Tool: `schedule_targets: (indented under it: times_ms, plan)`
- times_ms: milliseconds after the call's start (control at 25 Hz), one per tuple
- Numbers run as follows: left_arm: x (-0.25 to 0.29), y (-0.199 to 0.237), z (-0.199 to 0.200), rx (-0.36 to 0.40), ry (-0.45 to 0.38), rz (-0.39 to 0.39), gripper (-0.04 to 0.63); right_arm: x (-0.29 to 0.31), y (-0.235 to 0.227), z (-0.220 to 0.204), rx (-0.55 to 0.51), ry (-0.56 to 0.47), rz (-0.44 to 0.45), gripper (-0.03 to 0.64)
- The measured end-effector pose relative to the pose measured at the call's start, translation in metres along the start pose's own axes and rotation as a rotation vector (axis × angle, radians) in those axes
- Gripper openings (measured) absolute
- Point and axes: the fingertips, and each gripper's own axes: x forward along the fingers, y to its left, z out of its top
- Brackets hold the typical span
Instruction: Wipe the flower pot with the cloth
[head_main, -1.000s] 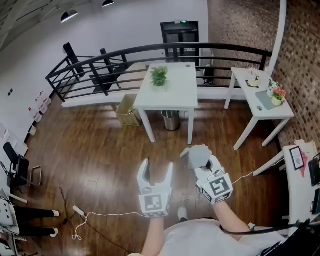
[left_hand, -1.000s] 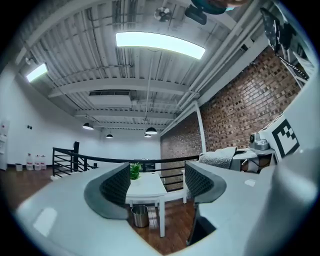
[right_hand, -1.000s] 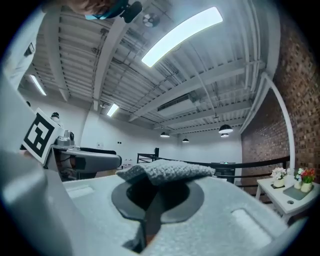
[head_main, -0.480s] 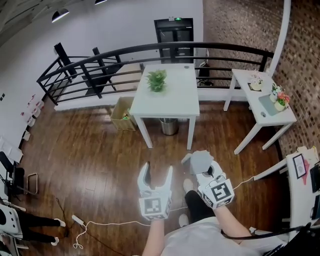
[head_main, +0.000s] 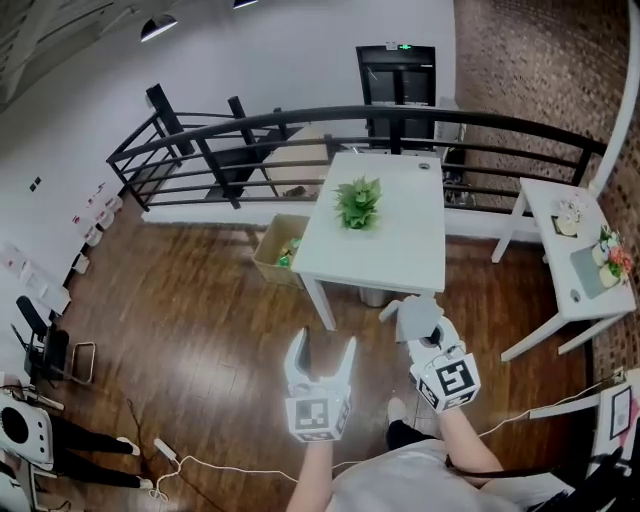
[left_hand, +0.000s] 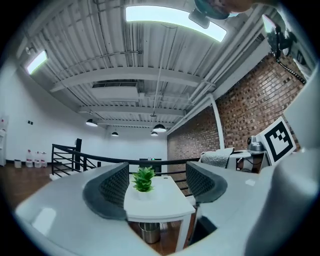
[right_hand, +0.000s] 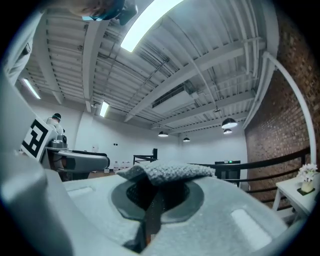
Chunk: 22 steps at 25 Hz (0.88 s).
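Observation:
The flower pot (head_main: 358, 218) is small and white with a green plant, standing on a white table (head_main: 400, 255) ahead of me; the left gripper view shows the pot (left_hand: 144, 194) between the jaws, far off. My left gripper (head_main: 322, 345) hangs above the wooden floor, short of the table; its jaws have just been opening and stand apart with nothing between them. My right gripper (head_main: 426, 338) is shut on a grey cloth (head_main: 420, 318), close to the table's near edge. In the right gripper view the cloth (right_hand: 167, 172) drapes over the closed jaws.
A black railing (head_main: 300, 125) runs behind the table. A cardboard box (head_main: 280, 255) sits at the table's left and a metal bin (head_main: 372, 296) under it. A second white table (head_main: 580, 290) with flowers stands at the right. A white cable (head_main: 200, 465) lies on the floor.
Both grippers have travelled forward over the floor, so the table with the plant now lies much closer to them. The cloth stays in the right gripper.

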Motion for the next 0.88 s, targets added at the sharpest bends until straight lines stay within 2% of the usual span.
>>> schedule_targets:
  times_ms: [240,520,680,880]
  plan:
    - [0.099,0.034,0.006,-0.005,-0.002,0.046,0.369,0.091,-0.064,0.004,0.011,-0.013,0.054,-0.006]
    - [0.158,0.059,-0.016,-0.039,0.033,0.025,0.388,0.155,-0.079,-0.018,-0.018,0.031,0.138,-0.006]
    - [0.204,0.098,-0.030,-0.043,0.021,-0.013,0.390,0.201,-0.090,-0.035,-0.018,0.057,0.100,-0.006]
    - [0.278,0.145,-0.055,-0.034,0.047,-0.150,0.408,0.264,-0.124,-0.059,-0.009,0.107,-0.026,-0.006]
